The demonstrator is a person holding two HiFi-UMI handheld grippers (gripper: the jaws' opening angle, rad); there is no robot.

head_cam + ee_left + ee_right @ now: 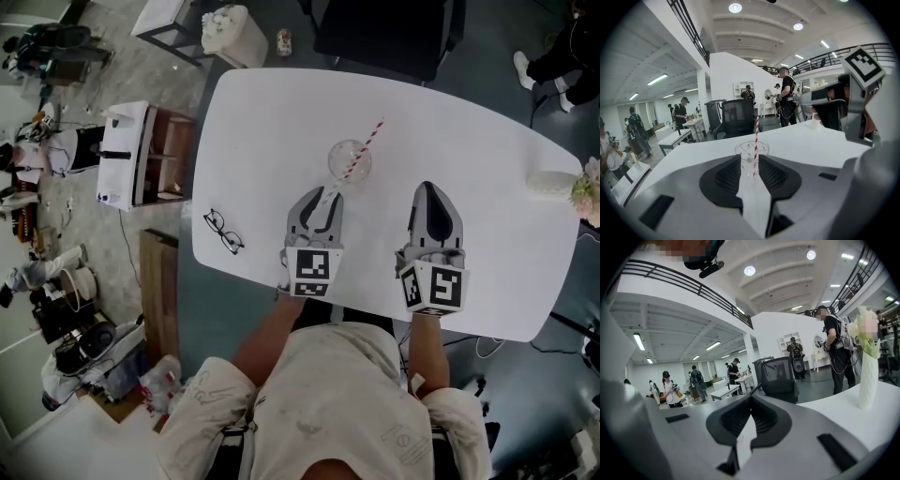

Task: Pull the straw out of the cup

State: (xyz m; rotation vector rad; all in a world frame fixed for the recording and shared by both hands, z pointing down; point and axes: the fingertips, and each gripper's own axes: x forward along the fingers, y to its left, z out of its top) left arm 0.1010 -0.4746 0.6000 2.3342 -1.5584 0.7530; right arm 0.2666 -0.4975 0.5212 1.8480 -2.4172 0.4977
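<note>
Now the left hand-held gripper (325, 194) hovers open over the worktop (469, 150), the clear cup (349, 161) and its striped straw (374, 134) just beyond its tips; the right hand-held gripper (428, 187) alongside is closed, empty.

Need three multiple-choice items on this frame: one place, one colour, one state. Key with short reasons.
1. Where do the glasses lie?
A) on the table, left of the left gripper
B) on the floor
C) on a shelf

2. What colour are the stripes on the straw?
A) blue and white
B) red and white
C) green and yellow

3. The straw is:
A) lying flat on the table
B) snapped in two
C) standing in the cup

Key:
1 A, the head view shows them near the table's left edge.
2 B, the red and white stripes show in the head and left gripper views.
3 C, it leans out over the cup's rim.
</note>
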